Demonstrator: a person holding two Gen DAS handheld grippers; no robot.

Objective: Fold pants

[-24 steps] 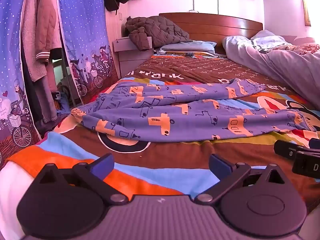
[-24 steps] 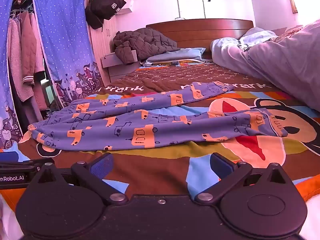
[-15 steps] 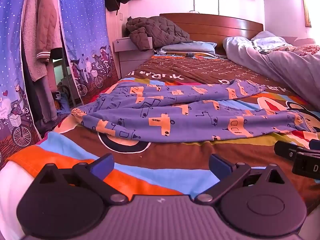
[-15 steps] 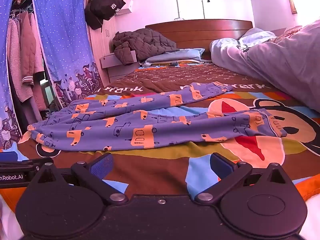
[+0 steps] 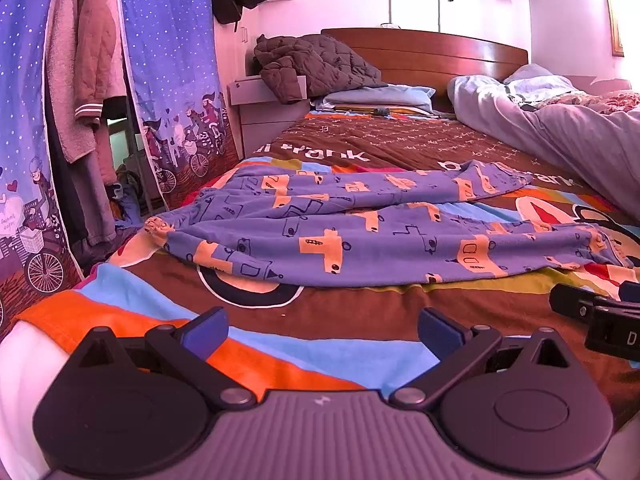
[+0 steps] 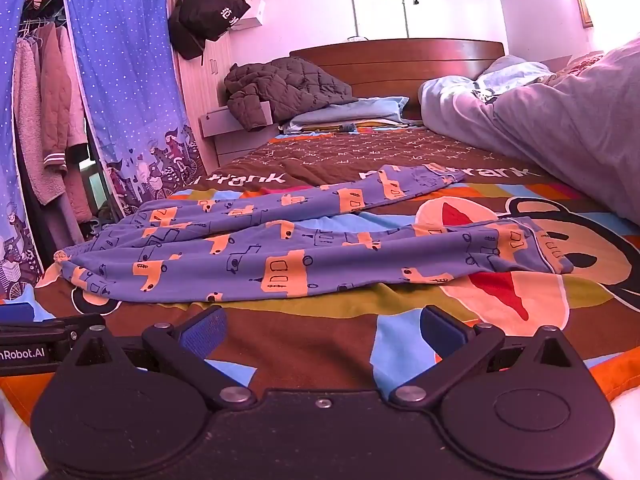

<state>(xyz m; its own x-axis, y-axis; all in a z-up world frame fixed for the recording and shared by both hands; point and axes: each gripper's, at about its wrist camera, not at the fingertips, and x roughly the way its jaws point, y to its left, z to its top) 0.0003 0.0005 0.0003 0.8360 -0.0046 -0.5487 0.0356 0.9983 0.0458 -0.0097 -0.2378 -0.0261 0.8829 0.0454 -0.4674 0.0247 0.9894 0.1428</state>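
Pants [image 5: 360, 232] flat on bedspread [image 5: 360, 312], beyond left gripper [image 5: 322, 330] and right gripper [image 6: 322, 330], both wide, empty.

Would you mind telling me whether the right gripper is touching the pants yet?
Apart. In the right wrist view, the right gripper is open, and a strip of bare bedspread lies between its fingers and the pants.

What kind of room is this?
A bedroom, most likely: a bed with a wooden headboard, a rumpled duvet, and clothes hanging behind a blue curtain. Patterned pants lie on the bedspread.
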